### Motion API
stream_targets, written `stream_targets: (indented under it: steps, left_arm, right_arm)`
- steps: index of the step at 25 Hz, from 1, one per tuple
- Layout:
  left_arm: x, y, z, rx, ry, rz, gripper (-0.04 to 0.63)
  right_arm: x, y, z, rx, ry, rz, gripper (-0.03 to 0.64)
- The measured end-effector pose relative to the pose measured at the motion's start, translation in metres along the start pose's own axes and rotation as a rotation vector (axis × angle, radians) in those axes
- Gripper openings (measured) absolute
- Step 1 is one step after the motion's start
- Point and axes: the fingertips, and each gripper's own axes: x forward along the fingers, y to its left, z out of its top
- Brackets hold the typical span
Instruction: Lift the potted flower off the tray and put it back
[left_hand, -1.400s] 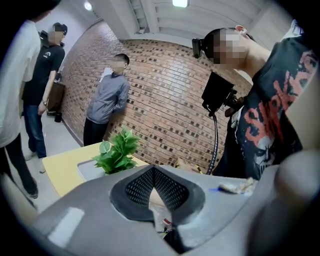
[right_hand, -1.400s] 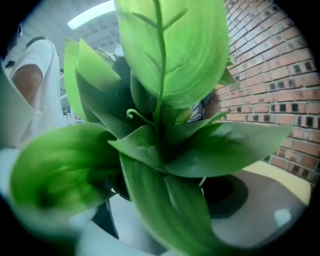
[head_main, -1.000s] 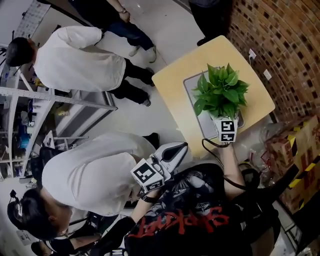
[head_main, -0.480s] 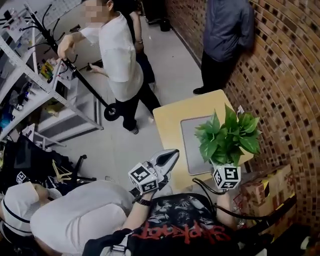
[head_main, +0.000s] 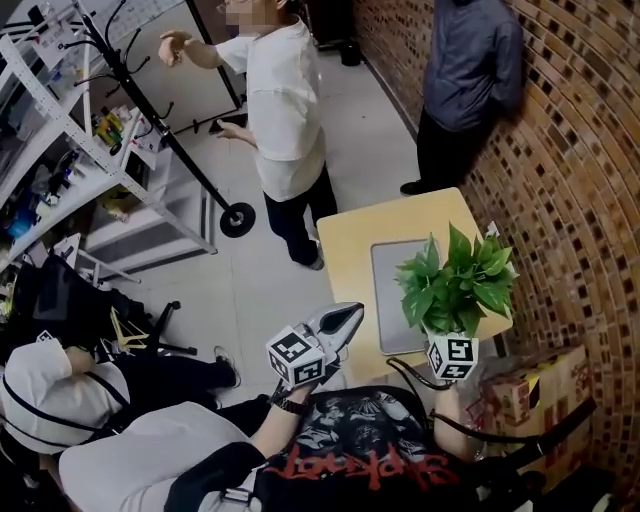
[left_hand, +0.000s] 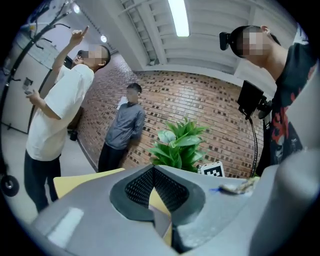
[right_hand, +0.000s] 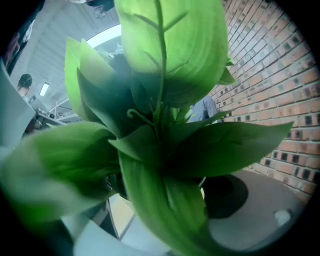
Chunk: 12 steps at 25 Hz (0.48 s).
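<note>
The potted flower, a bunch of broad green leaves, hangs over the right near part of the grey tray on the small yellow table. Its pot is hidden under the leaves. My right gripper is below the leaves, shut on the potted flower. In the right gripper view the leaves fill nearly everything, and only a grey finger shows beside them. My left gripper is shut and empty near the table's front edge. Past the left gripper, the plant stands out against the brick.
A brick wall runs along the table's right side. One person in a grey top stands against it, and another in white stands behind the table. Someone crouches at the lower left. Metal shelving lines the left; a cardboard box sits by the table.
The head view has swung round a good deal. The plant went from over the tray's middle to its right near part, together with my right gripper. My left gripper stayed shut by the body.
</note>
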Motion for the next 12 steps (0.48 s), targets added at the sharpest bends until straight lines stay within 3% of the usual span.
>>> stream_targets:
  steps: [3, 7, 12]
  left_arm:
    - [-0.004, 0.004, 0.002, 0.008, -0.007, 0.086, 0.0]
    - [-0.013, 0.013, -0.002, -0.055, -0.029, 0.198, 0.0]
    - [-0.018, 0.0, -0.026, -0.075, -0.024, 0.277, 0.0]
  right_arm:
    - [0.023, -0.013, -0.049, 0.012, 0.053, 0.004, 0.535]
    - [0.063, -0.029, -0.12, 0.03, 0.144, 0.021, 0.535]
    - [0.096, -0.046, -0.201, 0.026, 0.249, 0.08, 0.535]
